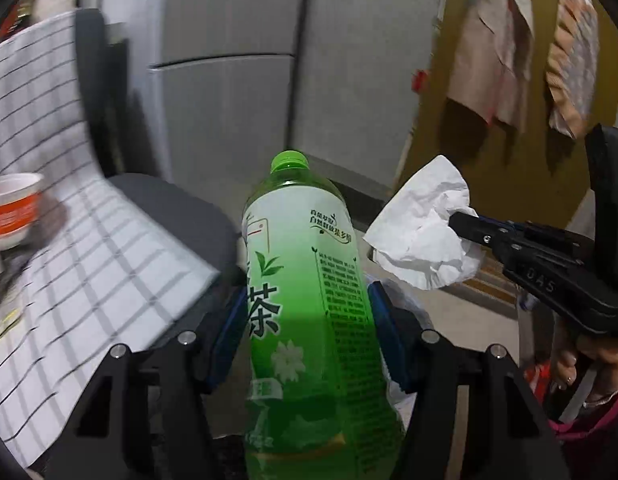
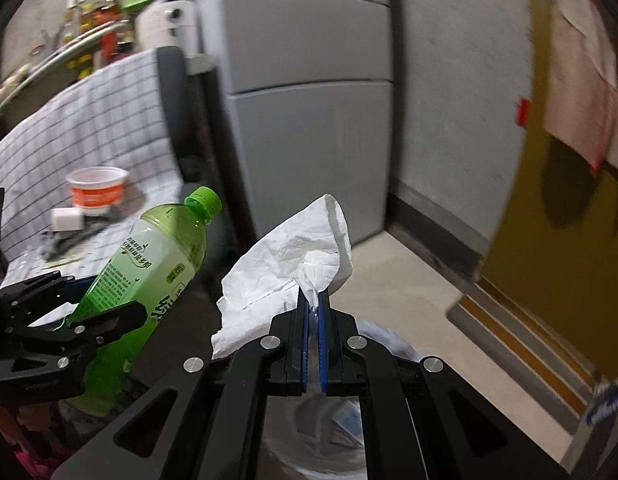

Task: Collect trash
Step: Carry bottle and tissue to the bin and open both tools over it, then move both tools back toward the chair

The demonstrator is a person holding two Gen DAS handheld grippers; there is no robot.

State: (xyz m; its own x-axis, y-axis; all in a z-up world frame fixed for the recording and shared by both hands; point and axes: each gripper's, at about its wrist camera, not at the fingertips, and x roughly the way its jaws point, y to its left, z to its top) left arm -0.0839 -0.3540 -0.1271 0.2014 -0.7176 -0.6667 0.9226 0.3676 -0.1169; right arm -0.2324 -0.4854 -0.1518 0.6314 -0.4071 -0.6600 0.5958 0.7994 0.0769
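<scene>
My left gripper (image 1: 309, 312) is shut on a green tea bottle (image 1: 305, 280), neck pointing up and away; it also shows in the right wrist view (image 2: 149, 264) with the left gripper (image 2: 81, 316) around its middle. My right gripper (image 2: 313, 300) is shut on a crumpled white tissue (image 2: 285, 256), held in the air; the tissue (image 1: 425, 228) and right gripper (image 1: 465, 226) appear at the right of the left wrist view. A bin with a plastic liner (image 2: 333, 412) sits on the floor below the right gripper.
A table with a checked cloth (image 2: 89, 128) stands at left, bearing an orange-and-white cup (image 2: 97, 192) and small items. A black chair (image 1: 169, 208) is beside it. A grey fridge (image 2: 305, 100) stands behind; a yellow door (image 2: 557, 264) with hanging clothes is at right.
</scene>
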